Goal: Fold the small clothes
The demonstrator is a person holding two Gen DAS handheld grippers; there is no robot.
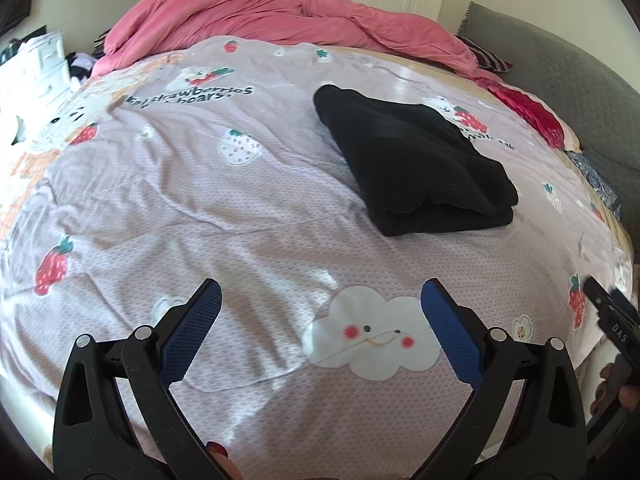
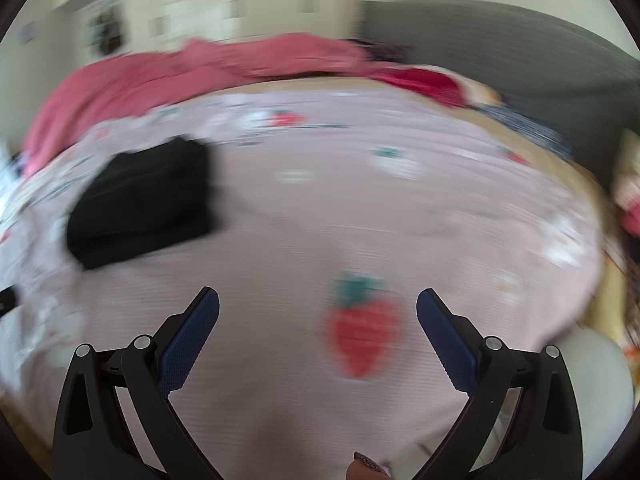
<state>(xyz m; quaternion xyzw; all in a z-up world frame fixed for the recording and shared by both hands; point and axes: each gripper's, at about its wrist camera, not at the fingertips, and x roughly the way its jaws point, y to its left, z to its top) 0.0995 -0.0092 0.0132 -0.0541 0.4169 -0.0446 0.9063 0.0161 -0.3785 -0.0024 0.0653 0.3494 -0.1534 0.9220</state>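
Hovering both tools over the bed, I am judging that the fold on this piece is finished: the black garment (image 1: 412, 160) is lying as a compact, layered bundle on the strawberry-print sheet (image 1: 240, 208), toward the bed's right half and roughly midway between the near edge and the pink duvet (image 1: 280, 12) heaped along the far edge. My left tool (image 1: 320, 304) is hanging spread wide, pinching nothing, its blue pads (image 1: 192, 336) apart above the cloud print near the bed's near edge, well short of the bundle. My right tool (image 2: 318, 304) is likewise spread and empty, poised over a strawberry motif; its view is smeared with motion blur, so I am reading it as swinging sideways, with the bundle off to its left. The next move, I am thinking, is fetching another small piece; crumpled red cloth (image 1: 532, 114) and some patterned fabric are lying by the right edge, though I cannot tell what they are. That is calling for a reach across to that edge and a pinch on one layer only.
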